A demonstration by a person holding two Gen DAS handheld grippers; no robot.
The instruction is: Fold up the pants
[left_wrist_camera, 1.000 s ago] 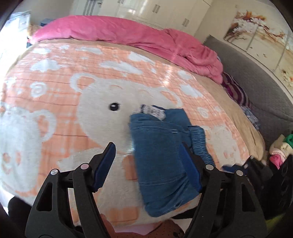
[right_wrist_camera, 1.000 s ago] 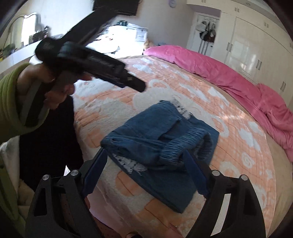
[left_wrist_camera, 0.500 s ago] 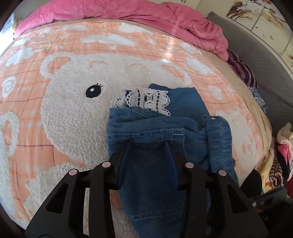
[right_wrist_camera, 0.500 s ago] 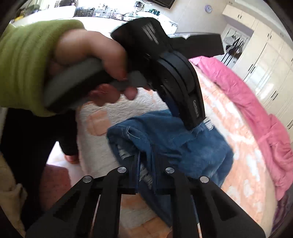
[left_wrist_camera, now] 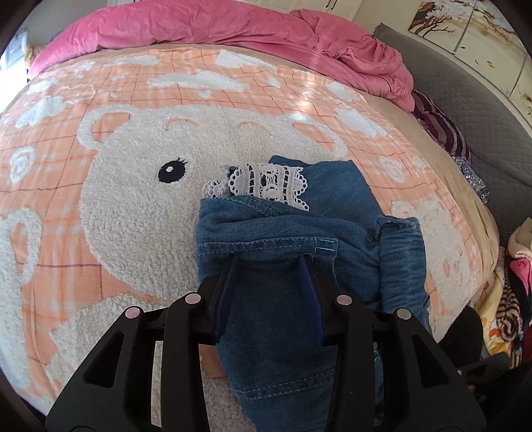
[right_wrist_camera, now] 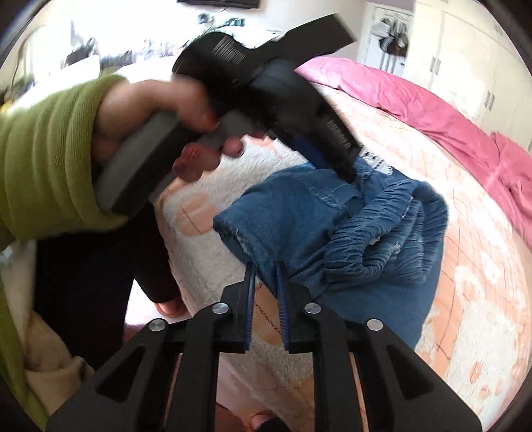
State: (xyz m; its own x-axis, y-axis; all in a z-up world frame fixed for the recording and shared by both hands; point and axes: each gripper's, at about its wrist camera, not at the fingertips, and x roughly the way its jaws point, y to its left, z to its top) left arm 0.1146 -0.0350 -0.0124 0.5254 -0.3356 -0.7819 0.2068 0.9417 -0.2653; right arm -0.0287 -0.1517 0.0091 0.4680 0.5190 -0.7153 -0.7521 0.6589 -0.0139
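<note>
Denim pants (left_wrist_camera: 292,239), one pair, lie bunched in a partial fold on the near part of the bed, on the white bear of my peach fleece blanket (left_wrist_camera: 133,212). A strip of white lace trim (left_wrist_camera: 266,182) sticks out at the far edge of the bundle, and the gathered elastic waistband (right_wrist_camera: 375,229) is heaped on the side away from me in the right wrist view.

My left gripper (left_wrist_camera: 271,262) is clamped on a thick fold of the denim just below a stitched hem; its two blue pads press the cloth from either side. My right gripper (right_wrist_camera: 264,266) has its jaws drawn nearly together after a closing and slight reopening, with the near corner of the pants pinched between the tips.

In the right wrist view my left hand (right_wrist_camera: 173,123), in a green sleeve (right_wrist_camera: 50,156), and the black body of the tool it holds block much of the far end of the pants and the room behind.

Around the pants: one crumpled pink duvet (left_wrist_camera: 232,30) along the far side of the bed, one striped purple cloth (left_wrist_camera: 442,126) at the bed's right edge, a grey quilted headboard (left_wrist_camera: 465,99) beyond it, and a heap of mixed clothes (left_wrist_camera: 512,292) low at the right. White wardrobe doors (right_wrist_camera: 465,56) stand behind the bed.
</note>
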